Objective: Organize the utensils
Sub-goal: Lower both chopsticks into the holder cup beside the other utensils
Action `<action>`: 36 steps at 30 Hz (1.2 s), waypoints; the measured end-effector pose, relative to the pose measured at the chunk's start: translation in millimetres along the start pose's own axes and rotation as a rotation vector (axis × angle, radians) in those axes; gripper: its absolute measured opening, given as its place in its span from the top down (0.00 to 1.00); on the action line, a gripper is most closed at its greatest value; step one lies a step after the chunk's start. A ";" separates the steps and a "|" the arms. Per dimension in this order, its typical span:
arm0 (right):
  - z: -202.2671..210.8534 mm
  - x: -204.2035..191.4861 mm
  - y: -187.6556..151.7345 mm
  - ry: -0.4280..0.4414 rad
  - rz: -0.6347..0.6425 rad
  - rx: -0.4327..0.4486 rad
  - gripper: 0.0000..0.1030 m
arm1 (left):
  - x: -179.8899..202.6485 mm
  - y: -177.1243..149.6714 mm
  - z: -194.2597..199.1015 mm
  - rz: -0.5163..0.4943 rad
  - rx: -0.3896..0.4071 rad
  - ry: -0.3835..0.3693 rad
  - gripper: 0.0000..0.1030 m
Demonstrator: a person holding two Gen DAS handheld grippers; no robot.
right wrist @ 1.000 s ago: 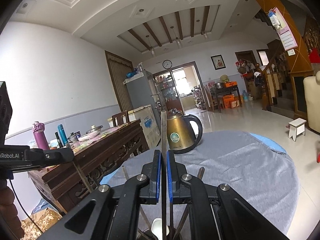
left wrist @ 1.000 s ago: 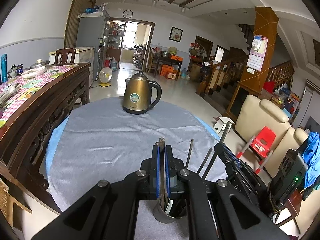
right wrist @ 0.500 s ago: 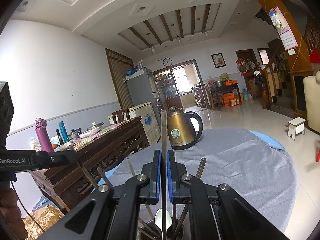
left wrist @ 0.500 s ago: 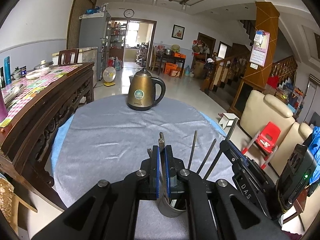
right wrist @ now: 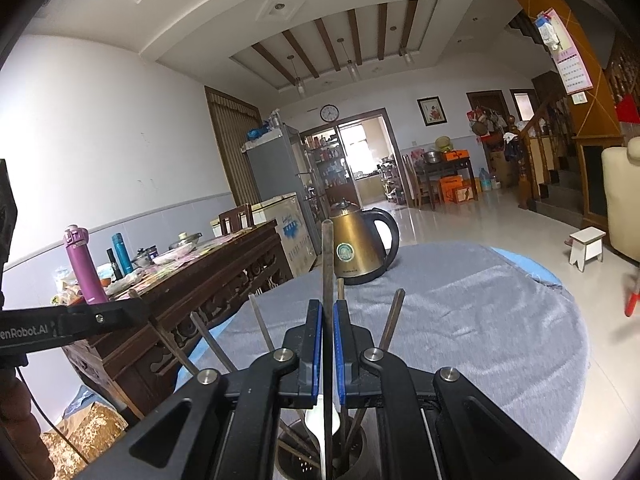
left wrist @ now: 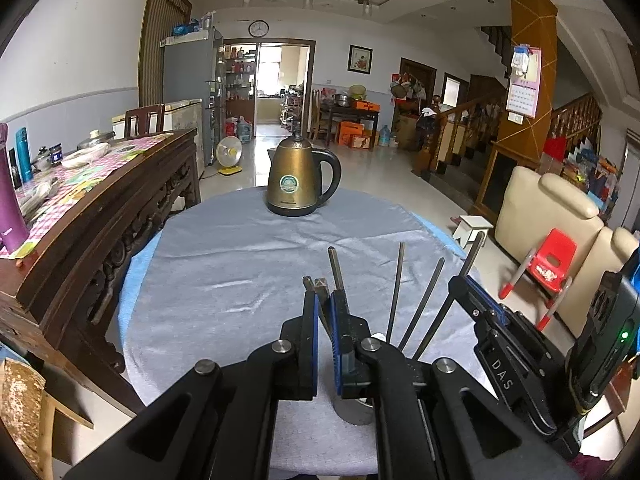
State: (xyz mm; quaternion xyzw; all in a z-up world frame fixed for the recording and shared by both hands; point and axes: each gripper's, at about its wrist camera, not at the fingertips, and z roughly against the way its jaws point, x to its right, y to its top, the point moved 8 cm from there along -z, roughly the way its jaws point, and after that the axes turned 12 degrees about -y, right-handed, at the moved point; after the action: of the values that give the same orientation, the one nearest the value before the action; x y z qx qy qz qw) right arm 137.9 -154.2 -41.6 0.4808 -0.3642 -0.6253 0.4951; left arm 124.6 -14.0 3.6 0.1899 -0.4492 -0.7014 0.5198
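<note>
We see matt grey cloth draping the table, a glossy bronze metal kettle with black plastic handle, a carved dark wooden sideboard, and what seems a dull steel utensil holder.
</note>
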 end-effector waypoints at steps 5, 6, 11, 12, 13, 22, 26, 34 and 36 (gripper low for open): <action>1.5 1.4 -0.6 -0.004 0.004 0.001 0.94 | 0.7 -3.3 0.5 -0.015 -0.003 0.017 0.94; 2.4 1.4 -0.9 -0.005 0.005 0.002 0.94 | 0.7 -3.3 0.7 -0.016 -0.001 0.019 0.93; 4.4 2.4 -1.5 -0.008 0.006 0.004 0.94 | 0.6 -4.8 0.9 -0.020 -0.001 0.022 0.93; 4.7 2.6 -1.6 -0.008 0.006 0.004 0.94 | 0.6 -4.6 0.9 -0.019 -0.001 0.022 0.93; 4.3 1.9 -0.9 -0.009 0.006 0.004 0.94 | 0.7 -4.6 0.8 -0.018 -0.001 0.022 0.93; 4.1 1.7 -4.9 -0.015 0.019 -0.010 0.93 | 0.5 -6.6 1.1 -0.019 -0.002 0.023 0.93; 3.8 0.9 -7.6 -0.016 0.024 -0.018 0.93 | -2.3 -10.7 0.9 -0.017 -0.005 0.025 0.93; 2.6 1.3 -8.5 -0.014 0.025 -0.027 0.93 | -5.2 -11.6 1.1 -0.014 -0.012 0.032 0.93; 2.0 2.0 -9.5 -0.014 0.022 -0.030 0.93 | -5.1 -11.2 0.7 -0.014 -0.014 0.035 0.93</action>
State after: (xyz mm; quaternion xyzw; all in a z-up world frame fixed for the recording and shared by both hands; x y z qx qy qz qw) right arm 133.3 -153.9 -50.4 0.4651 -0.3637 -0.6283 0.5066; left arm 119.8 -8.5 -6.4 0.2015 -0.4338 -0.7048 0.5239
